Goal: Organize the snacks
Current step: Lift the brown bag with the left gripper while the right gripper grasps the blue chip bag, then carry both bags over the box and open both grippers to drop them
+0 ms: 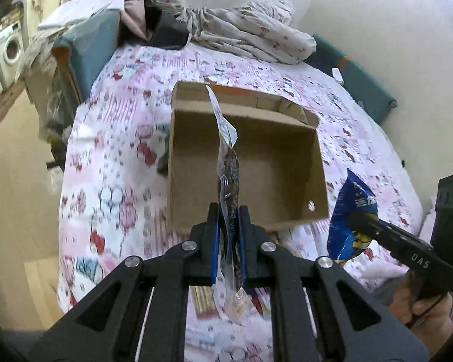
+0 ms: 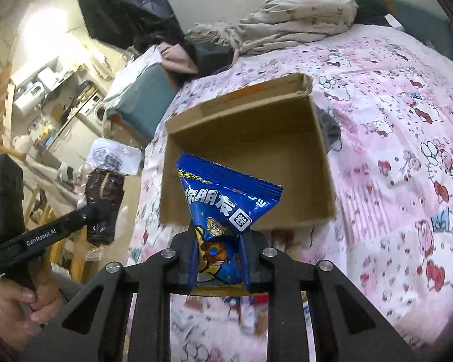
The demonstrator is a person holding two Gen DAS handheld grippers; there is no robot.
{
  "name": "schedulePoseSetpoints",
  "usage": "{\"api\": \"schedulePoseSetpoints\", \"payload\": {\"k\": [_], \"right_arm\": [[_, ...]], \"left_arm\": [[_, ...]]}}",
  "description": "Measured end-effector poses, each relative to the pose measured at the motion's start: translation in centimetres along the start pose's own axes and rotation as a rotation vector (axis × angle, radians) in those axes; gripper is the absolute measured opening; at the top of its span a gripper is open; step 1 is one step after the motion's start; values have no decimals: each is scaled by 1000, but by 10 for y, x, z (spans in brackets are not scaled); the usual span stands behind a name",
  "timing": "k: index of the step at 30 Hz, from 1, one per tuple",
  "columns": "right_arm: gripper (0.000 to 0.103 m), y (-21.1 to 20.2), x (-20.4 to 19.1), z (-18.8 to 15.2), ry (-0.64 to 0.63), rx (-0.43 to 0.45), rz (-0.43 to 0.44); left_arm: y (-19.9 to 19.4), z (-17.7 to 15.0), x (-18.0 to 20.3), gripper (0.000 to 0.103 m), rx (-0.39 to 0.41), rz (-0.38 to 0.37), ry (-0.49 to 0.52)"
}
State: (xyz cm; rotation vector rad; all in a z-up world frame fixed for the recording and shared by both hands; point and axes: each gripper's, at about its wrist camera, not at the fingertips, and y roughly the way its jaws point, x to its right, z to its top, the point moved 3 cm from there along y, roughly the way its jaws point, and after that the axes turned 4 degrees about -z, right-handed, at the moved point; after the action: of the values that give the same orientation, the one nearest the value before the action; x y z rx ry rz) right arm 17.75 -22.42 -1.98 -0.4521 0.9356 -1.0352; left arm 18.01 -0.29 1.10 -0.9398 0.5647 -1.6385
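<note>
1. Left wrist view: left gripper (image 1: 229, 211) clamps tight on a clear, dark-filled packet (image 1: 228, 163) above the cardboard box (image 1: 320, 181).
2. Right gripper (image 2: 219, 235) pinches a blue snack bag (image 2: 226, 205) over the bed (image 2: 392, 150).

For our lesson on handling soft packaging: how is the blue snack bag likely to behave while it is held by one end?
The blue snack bag, pinched in the right gripper, probably crumples easily: it creases where squeezed. It looks light, its free end standing up unsupported. Its glossy film may be slippery.
</note>
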Motion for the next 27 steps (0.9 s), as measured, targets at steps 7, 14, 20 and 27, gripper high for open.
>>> {"api": "schedulePoseSetpoints", "payload": {"k": [7, 14, 20, 27], "right_arm": [[23, 33, 33, 29, 56, 13, -3], [23, 69, 49, 43, 74, 11, -46], [23, 95, 54, 44, 12, 0, -89], [23, 111, 59, 35, 47, -48, -89]], "left_arm": [[44, 25, 4, 8, -9, 71, 65], [90, 31, 5, 8, -22, 148, 139], [105, 28, 11, 9, 55, 143, 187], [125, 21, -5, 9, 34, 126, 139]]}}
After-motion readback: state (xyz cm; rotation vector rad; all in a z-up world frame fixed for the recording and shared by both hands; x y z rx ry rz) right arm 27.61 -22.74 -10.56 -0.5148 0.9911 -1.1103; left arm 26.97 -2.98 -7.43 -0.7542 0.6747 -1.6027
